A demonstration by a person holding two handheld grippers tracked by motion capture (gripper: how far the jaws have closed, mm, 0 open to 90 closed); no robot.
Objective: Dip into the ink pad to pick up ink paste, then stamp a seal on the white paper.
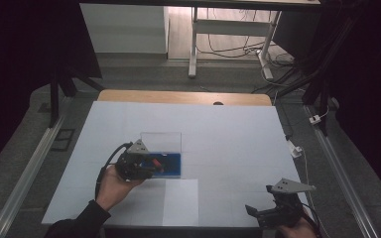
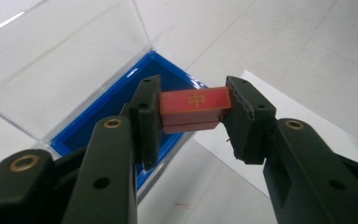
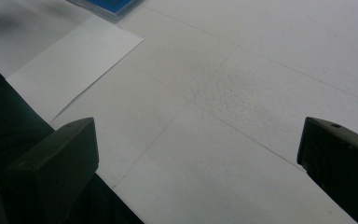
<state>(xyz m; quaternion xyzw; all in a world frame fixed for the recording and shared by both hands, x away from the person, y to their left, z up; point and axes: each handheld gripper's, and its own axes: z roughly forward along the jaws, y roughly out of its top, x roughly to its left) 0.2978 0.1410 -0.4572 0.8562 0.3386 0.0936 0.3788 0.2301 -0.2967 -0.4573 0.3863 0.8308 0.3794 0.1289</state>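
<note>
My left gripper (image 2: 193,119) fingers clamp the red block (image 2: 194,110) crosswise, blue box (image 2: 98,123) at 11 o'clock; right gripper (image 3: 198,172) fingers spread, empty

A white sheet of paper (image 1: 180,201) lies flat on the white table (image 1: 228,134), near its front edge.

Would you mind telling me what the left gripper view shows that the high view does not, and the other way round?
The left gripper view alone makes out the gold mark on the red block, which the left gripper clamps between its jaws, and the ribbed pad on one jaw. The high view alone takes in the right gripper, jaws apart near the table's front right corner, plus the floor and desk legs beyond. Both show the blue tray with its clear upright lid and the white paper sheet.
</note>
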